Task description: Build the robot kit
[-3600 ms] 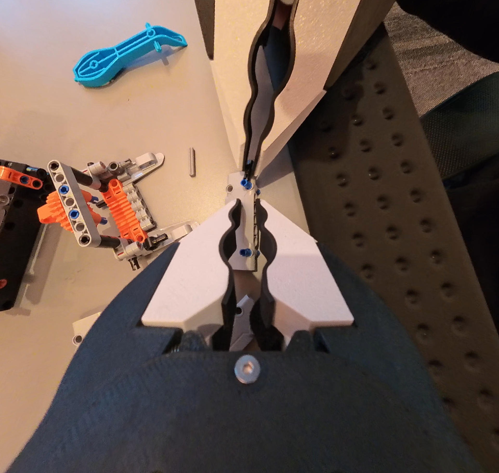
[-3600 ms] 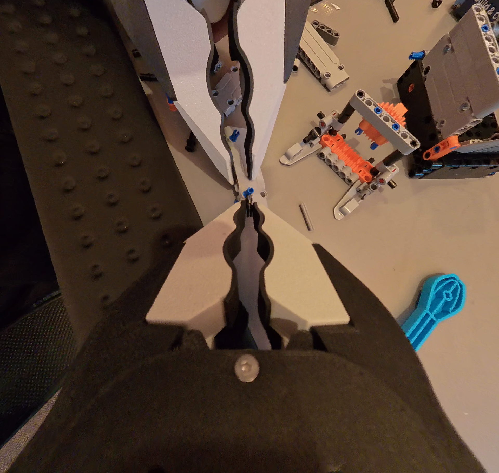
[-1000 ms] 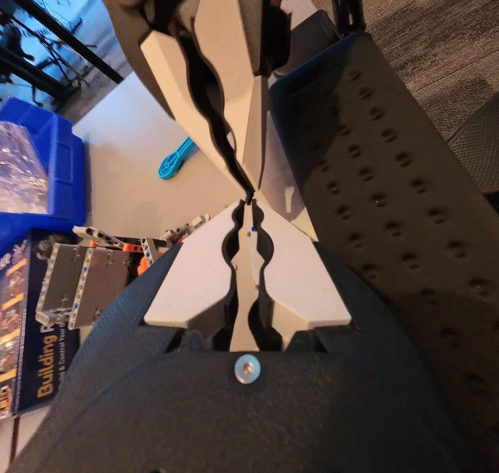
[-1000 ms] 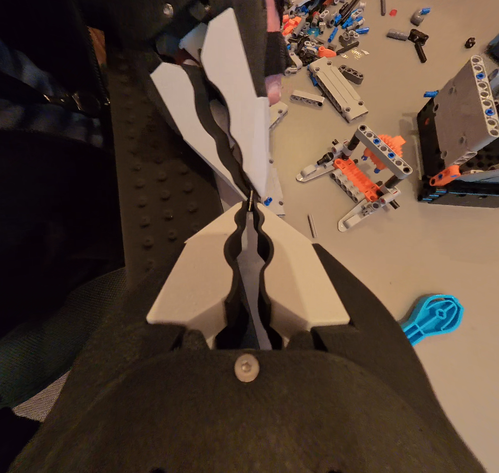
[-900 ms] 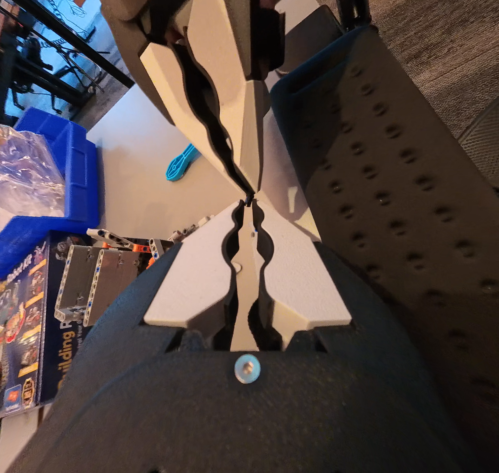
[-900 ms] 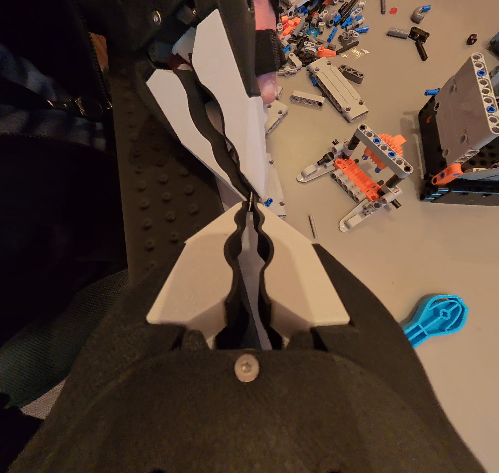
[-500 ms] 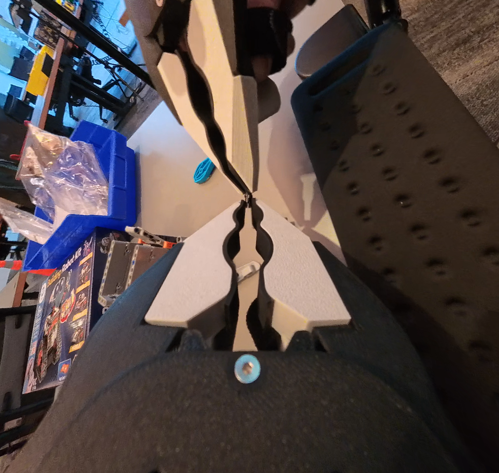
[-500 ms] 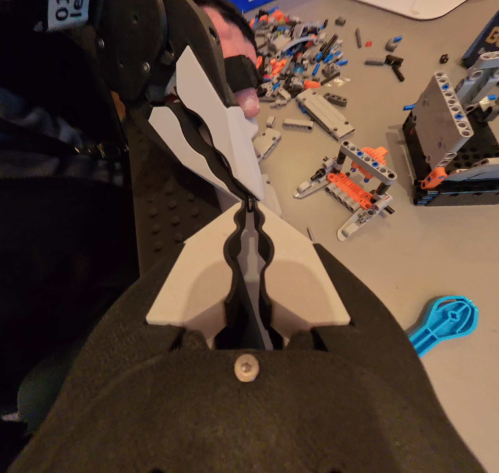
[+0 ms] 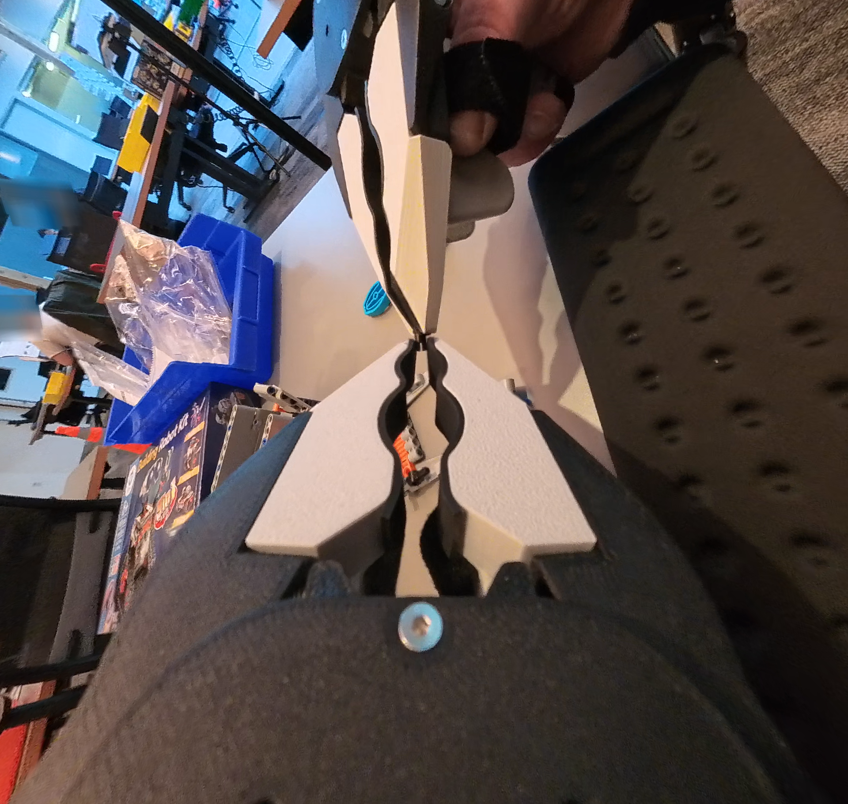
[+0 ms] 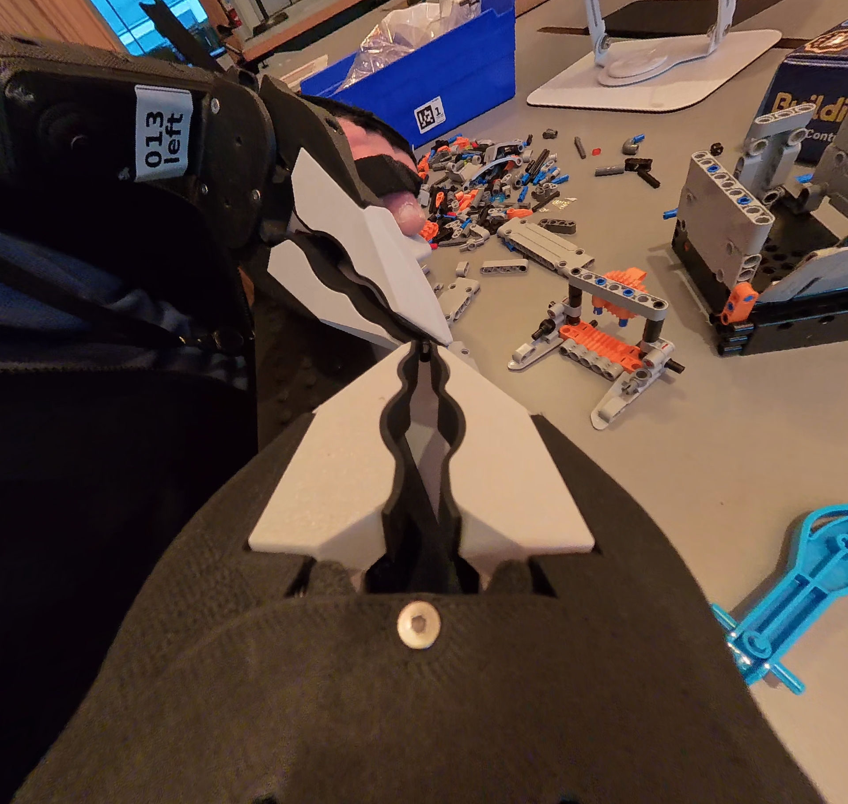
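Black, a tiny pin (image 10: 425, 349) sits at frame centre, pinched tip to tip by the left gripper (image 10: 431, 336) from upper left and the right gripper (image 10: 424, 354) from below, both clamped on it. Right of them stands an orange-and-grey brick assembly (image 10: 601, 332) on the grey table (image 10: 688, 451).

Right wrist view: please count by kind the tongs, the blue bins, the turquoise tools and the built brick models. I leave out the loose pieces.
Tongs: 2, the right tongs and the left tongs
Blue bin: 1
Turquoise tool: 1
Brick models: 2, the small orange model and the large grey model
Total: 6
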A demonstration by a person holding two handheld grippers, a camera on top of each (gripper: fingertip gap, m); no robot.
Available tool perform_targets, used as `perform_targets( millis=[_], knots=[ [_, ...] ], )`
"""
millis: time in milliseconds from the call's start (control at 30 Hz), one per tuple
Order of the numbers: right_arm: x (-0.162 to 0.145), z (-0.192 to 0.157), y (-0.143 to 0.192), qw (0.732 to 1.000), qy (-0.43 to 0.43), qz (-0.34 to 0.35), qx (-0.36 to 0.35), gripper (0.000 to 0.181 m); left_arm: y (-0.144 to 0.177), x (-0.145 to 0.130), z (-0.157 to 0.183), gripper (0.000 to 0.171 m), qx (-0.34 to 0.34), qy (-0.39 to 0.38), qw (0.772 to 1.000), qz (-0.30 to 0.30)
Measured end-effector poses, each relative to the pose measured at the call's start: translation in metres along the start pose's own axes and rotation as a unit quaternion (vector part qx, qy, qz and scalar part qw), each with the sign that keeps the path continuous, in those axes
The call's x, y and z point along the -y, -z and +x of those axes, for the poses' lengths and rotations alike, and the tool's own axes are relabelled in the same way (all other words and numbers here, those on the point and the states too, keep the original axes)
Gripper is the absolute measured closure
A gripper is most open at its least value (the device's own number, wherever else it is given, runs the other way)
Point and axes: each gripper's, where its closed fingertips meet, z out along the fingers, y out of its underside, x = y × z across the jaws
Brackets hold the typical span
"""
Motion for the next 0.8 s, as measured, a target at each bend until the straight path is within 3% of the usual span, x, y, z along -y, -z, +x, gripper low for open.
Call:
perform_targets(
  millis=[233,300,467,800],
  knots=[
    [-0.032,0.019,0.004,0.994,0.029,-0.087,-0.066,0.179,-0.011,-0.036,0.035,0.139,-0.145,0.078,0.983,-0.08],
    [-0.043,0.022,0.001,0.99,0.04,-0.115,-0.074,0.179,-0.015,-0.045,0.048,0.14,-0.178,0.092,0.975,-0.1],
    [-0.06,0.028,-0.007,0.981,0.058,-0.163,-0.083,0.179,-0.021,-0.051,0.05,0.156,-0.189,0.12,0.968,-0.11],
    [-0.061,0.028,-0.01,0.979,0.084,-0.166,-0.083,0.179,-0.023,-0.046,0.044,0.163,-0.175,0.145,0.971,-0.077]
  ],
)
